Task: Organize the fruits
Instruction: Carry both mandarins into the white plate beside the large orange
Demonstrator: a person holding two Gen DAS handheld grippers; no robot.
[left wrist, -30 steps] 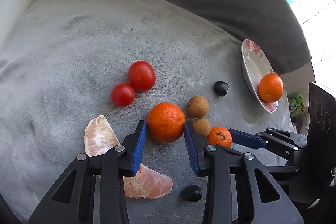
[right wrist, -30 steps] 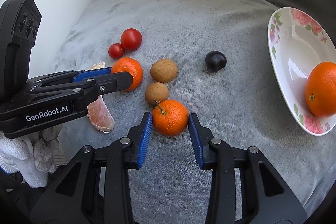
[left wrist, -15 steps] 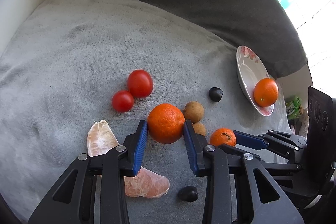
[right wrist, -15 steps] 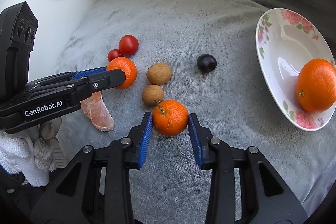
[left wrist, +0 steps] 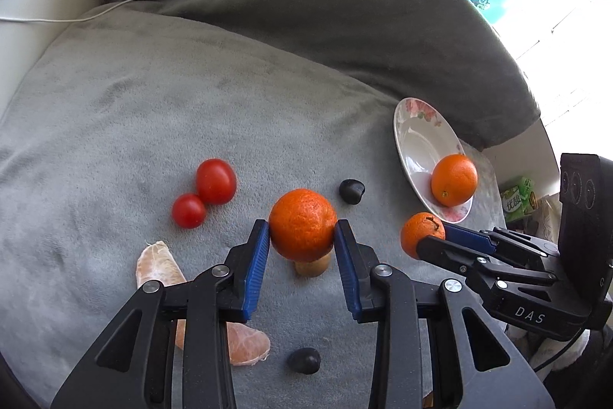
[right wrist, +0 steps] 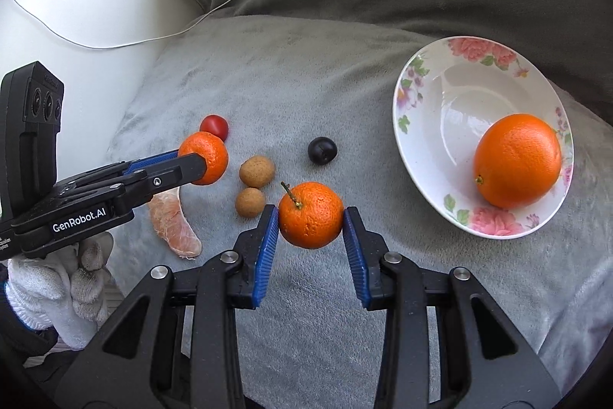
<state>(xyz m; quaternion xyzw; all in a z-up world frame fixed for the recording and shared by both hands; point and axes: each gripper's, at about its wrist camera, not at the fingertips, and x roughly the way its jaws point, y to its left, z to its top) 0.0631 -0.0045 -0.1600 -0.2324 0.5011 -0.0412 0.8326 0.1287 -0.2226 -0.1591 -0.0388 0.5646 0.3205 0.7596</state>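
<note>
Left wrist view shows my left gripper (left wrist: pixel 302 240) clamped on a mandarin (left wrist: pixel 302 224) that sat on the grey cushion (left wrist: pixel 115 125) a second ago and now hangs clear above a brown longan (left wrist: pixel 312 265), so this pick looks secure to me. Right wrist view shows the same for my right gripper (right wrist: pixel 310 221): its jaws pinch the stemmed mandarin (right wrist: pixel 310 214) between the blue pads, lifted off the cushion. Both fruits sit centred between their jaws, and the flowered plate (right wrist: pixel 433 110) holding one orange (right wrist: pixel 517 165) lies off to the right, probably my next destination
</note>
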